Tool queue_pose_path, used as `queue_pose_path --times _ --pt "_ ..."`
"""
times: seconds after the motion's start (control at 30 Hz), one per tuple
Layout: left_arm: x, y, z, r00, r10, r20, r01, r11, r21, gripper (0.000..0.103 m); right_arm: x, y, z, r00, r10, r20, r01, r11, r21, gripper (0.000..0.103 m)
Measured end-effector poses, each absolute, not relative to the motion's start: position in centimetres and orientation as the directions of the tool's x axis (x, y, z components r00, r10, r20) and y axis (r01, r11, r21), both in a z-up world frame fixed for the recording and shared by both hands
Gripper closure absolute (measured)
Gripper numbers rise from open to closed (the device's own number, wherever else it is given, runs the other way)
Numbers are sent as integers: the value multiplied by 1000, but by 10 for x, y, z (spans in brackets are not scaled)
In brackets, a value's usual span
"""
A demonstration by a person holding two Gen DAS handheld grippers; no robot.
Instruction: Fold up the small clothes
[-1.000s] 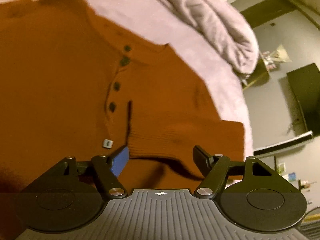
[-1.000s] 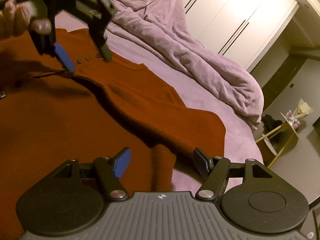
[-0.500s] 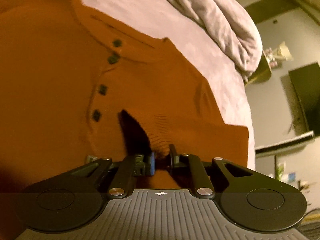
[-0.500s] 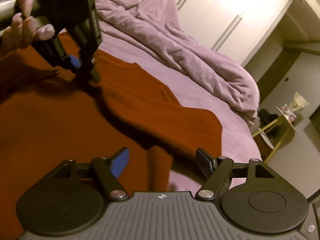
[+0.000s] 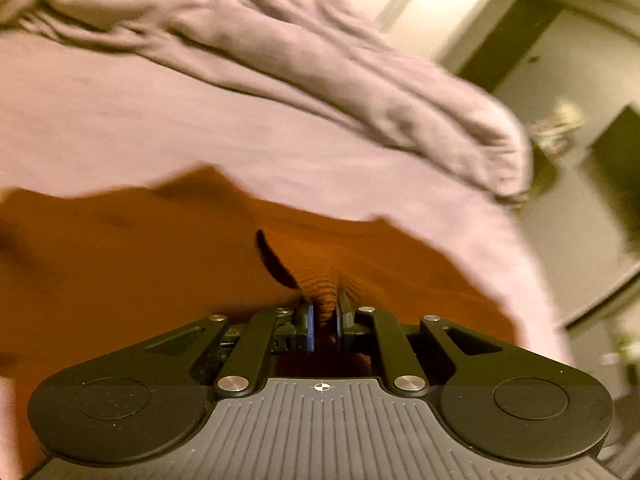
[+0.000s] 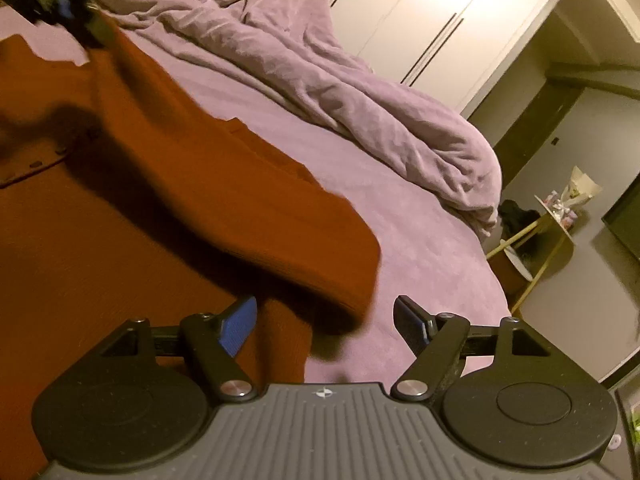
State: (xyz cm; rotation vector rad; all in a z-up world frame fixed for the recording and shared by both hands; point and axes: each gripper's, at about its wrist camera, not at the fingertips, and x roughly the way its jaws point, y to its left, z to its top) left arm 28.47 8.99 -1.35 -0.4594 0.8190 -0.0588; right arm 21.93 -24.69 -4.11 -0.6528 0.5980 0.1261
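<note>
My left gripper [image 5: 323,322] sits at the bottom centre of the left wrist view, its jaws clamped on a ribbed fold of the rust-orange sweater [image 5: 132,272], which puckers into tight ridges just ahead of the blue pads [image 5: 310,326]. The view is blurred. The sweater fills the lower left and centre of that frame; its far edge runs as a ragged line across the middle, with one peak left of centre. Beyond that edge lies a broad bare stretch of the lilac bed sheet [image 5: 152,120], and past it a rumpled lilac duvet [image 5: 320,52] piled across the top.

In the right wrist view my right gripper [image 6: 326,324] is at the bottom centre, jaws wide apart and holding nothing; they have just been opening. The sleeve cuff [image 6: 340,268] ends just above the gap between them, slightly raised and casting a shadow on the sheet. The sleeve rises in a diagonal band toward the upper left corner, where my left gripper [image 6: 68,12] holds it up. The sweater's body lies flat at the lower left, its hem edge falling near my left pad. To the right of the cuff the sheet is open all the way to the bed's edge at mid right.
</note>
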Motion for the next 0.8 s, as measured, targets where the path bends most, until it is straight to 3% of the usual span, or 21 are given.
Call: queue_pose_path --times 0.1,0.17,0.27,0.33,0.4,0.63,0.8 --pt "277 113 -30 656 -91 -749 -212 931 -298 91 225 -238 -46 824 -72 -562 -308 775 -551 29" --pt "272 124 -41 639 -89 -764 -236 922 -306 89 230 -232 -49 817 -67 -573 -324 768 -552 34" --pt "266 139 -54 641 -157 -752 -255 880 -402 83 235 -223 -55 806 -61 -589 -352 751 -559 60" --pt "270 143 -59 652 -198 -732 -263 846 -464 80 239 -218 -59 801 -63 -595 -363 740 -567 66" --pt "268 147 -59 666 -223 -712 -268 819 -507 95 243 -215 -63 799 -62 -599 -372 731 -572 84" --pt "255 154 -37 749 -180 -638 -239 824 -513 96 232 -210 -57 855 -71 -514 -309 726 -615 89" --pt "251 165 -48 704 -117 -701 -265 873 -411 95 217 -212 -69 802 37 -597 -478 640 -601 88"
